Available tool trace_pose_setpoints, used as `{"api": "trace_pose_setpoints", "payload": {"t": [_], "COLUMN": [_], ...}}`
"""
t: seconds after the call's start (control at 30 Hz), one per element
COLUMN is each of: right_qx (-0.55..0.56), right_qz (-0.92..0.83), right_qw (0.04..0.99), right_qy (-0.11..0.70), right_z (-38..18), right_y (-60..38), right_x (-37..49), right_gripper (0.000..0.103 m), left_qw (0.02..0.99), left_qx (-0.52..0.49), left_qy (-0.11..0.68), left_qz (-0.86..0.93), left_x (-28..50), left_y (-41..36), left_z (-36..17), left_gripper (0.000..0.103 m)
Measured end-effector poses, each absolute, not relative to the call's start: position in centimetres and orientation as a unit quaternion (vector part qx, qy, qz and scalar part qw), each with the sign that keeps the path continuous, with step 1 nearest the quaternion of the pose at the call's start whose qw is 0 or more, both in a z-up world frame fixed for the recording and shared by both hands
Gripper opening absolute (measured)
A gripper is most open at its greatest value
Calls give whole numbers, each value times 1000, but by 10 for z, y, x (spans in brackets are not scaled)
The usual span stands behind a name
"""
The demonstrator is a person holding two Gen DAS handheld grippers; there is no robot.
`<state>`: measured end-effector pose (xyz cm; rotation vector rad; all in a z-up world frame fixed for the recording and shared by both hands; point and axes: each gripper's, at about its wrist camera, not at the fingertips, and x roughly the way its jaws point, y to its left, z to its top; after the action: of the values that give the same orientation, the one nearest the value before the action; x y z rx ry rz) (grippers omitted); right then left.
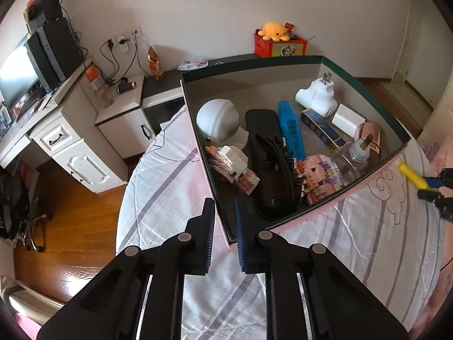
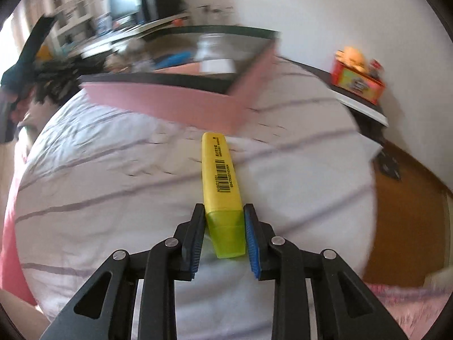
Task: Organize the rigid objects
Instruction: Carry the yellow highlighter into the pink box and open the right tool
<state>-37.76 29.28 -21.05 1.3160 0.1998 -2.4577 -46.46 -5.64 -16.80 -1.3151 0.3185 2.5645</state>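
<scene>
While right tongs [image 2: 224, 212] pinch highlighter [image 2: 220, 175] — level, left tongs [image 1: 223, 212] straddling box wall [image 1: 218, 215].

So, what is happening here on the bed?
A person is tidying small things into a pink box on the bed. The right tool is shut on a yellow highlighter, held above the sheet just outside the box. The left tool grips the box wall at its near corner. Inside already lie a blue highlighter, a white plug, block figures and other items.

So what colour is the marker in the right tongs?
Yellow marker, translucent yellow-green cap; clearest in the right wrist view.
</scene>
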Motion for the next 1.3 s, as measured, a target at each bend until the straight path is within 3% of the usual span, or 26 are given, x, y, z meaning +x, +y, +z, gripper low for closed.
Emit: {"api": "trace_pose_setpoints", "payload": {"t": [0.27,0.63,1.03,1.1,1.13,1.17,1.3], "right_qx": [460,461,463,460,461,460,451], "right_qz": [-882,-884,-884,-886,-885,-885,-889], "right_qw": [98,74,58,55,56,57,54], "right_qy": [26,5,21,30,34,39,52], "right_z": [-215,-216,-217,-217,-217,-216,-208], "right_y": [312,318,308,306,305,304,300], "right_x": [-401,-431,-444,-445,-445,-445,-444], "right_gripper": [27,28,39,38,29,27,27], "left_qw": [102,100,98,98,98,98,98], "left_qx": [-453,-455,-453,-453,-453,-453,-452], "left_qy": [134,142,146,145,145,145,145], "left_qz": [876,873,874,874,874,874,875], "left_x": [-469,-470,-471,-471,-471,-471,-471], "left_y": [-49,-48,-48,-48,-47,-46,-45], "left_z": [-173,-173,-174,-174,-175,-175,-175], "left_gripper": [9,9,9,9,9,9,9]}}
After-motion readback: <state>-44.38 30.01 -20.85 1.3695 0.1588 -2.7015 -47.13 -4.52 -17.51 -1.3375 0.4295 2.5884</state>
